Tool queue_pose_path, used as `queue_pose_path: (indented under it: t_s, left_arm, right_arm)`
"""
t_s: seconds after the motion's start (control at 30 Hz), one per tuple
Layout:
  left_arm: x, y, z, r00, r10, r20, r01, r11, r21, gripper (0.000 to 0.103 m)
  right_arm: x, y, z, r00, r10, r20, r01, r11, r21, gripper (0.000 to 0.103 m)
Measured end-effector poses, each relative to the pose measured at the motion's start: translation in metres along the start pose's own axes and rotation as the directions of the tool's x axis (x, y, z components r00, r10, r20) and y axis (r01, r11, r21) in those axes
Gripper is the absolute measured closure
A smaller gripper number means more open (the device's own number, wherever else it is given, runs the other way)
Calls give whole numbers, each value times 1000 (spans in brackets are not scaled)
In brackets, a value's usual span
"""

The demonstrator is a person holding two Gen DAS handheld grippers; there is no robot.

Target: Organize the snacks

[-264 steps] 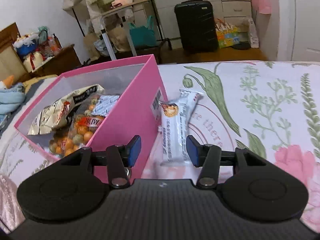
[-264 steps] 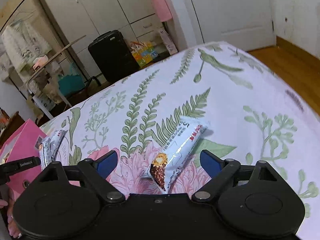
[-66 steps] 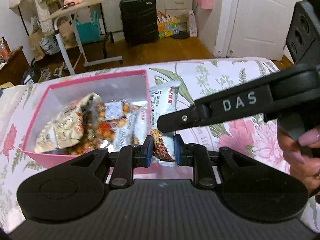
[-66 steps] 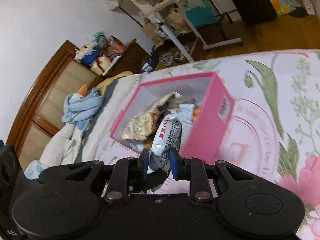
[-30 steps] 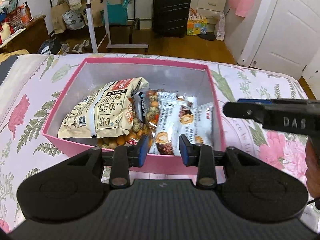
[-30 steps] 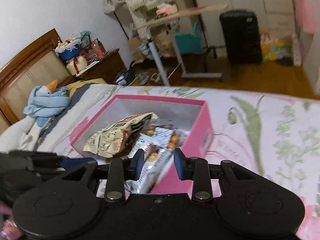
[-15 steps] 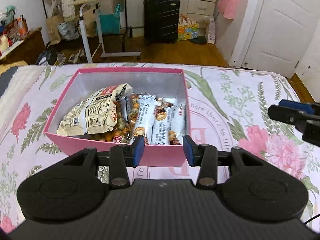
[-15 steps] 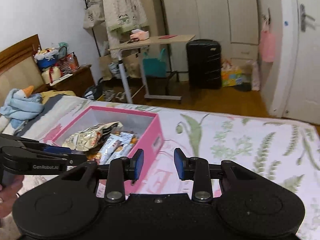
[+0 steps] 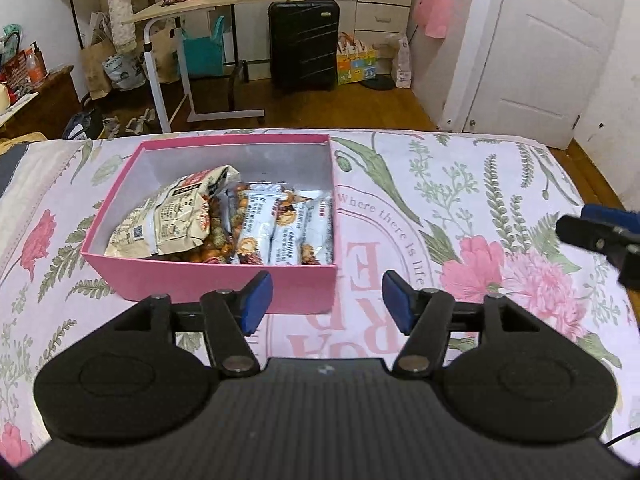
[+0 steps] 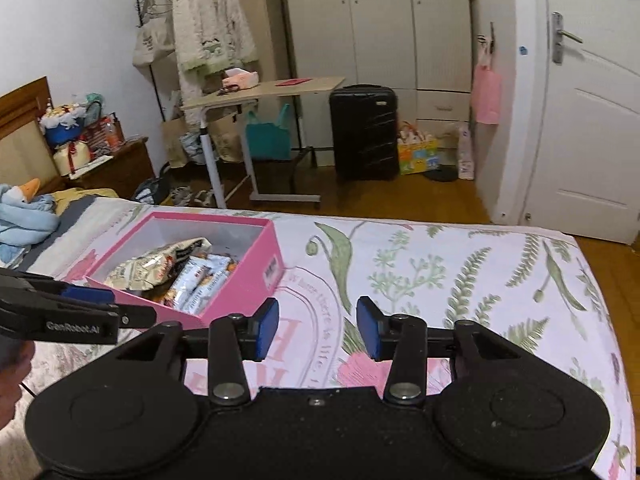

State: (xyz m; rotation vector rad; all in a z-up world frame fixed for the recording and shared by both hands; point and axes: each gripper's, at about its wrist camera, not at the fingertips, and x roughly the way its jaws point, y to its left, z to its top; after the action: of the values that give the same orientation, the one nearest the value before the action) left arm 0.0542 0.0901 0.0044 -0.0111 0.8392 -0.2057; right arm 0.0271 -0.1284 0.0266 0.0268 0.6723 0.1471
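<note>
Snacks [image 9: 256, 220] all lay inside pink box [image 9: 208, 280] on bed [image 9: 480, 200]; none seen loose. Left tongs [image 9: 326, 300] & right tongs [image 10: 316, 330] both empty, jaws opening. Task appeared approx. complete.

box [image 9: 216, 282] on bedspread [image 9: 460, 184] | snack packets [image 9: 280, 226] in box — suitcase [image 9: 304, 44] behind, perhaps on floor

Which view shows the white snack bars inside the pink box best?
The left wrist view: the snack bars lie near, seen from above, in the pink box. The right wrist view shows them smaller, from the side.
</note>
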Motion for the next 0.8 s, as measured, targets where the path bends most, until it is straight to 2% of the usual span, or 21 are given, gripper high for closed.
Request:
queue_pose_path:
  t_s: [0.13, 0.2, 0.27, 0.3, 0.33, 0.43, 0.53, 0.67, 0.8]
  left_arm:
    - [-6, -9, -3, 1000, 0, 24, 0, 1000, -2, 32]
    - [-8, -13, -5, 998, 27, 49, -28, 1000, 9, 29]
    - [-9, -18, -8, 996, 56, 71, -59, 998, 30, 16]
    - [-9, -20, -10, 995, 65, 79, -68, 997, 40, 13]
    - [-9, -21, -11, 994, 70, 83, -74, 996, 47, 10]
    - [-7, -24, -14, 992, 91, 92, -97, 993, 66, 9]
    - [-4, -24, -16, 993, 86, 76, -91, 994, 67, 9]
    - [-3, -24, -18, 994, 86, 71, -88, 996, 33, 9]
    - [-3, -19, -18, 996, 65, 64, -65, 998, -4, 9]
  right_arm:
    - [-3, 1, -9, 999, -45, 2, 45, 999, -6, 39]
    - [-3, 1, -13, 999, -54, 2, 54, 998, -12, 35]
    - [-2, 0, -15, 998, -55, -5, 55, 998, 1, 24]
    - [-1, -1, -17, 998, -59, -11, 59, 998, 15, 14]
    - [-1, -1, -18, 998, -64, -15, 64, 998, 24, 10]
    - [3, 3, -22, 991, -115, -61, 117, 993, 21, 9]
    - [5, 10, -24, 976, -196, -91, 197, 980, -3, 6]
    - [2, 17, -27, 968, -240, -68, 235, 969, -74, 6]
    - [-5, 15, -29, 970, -240, -47, 238, 970, -46, 6]
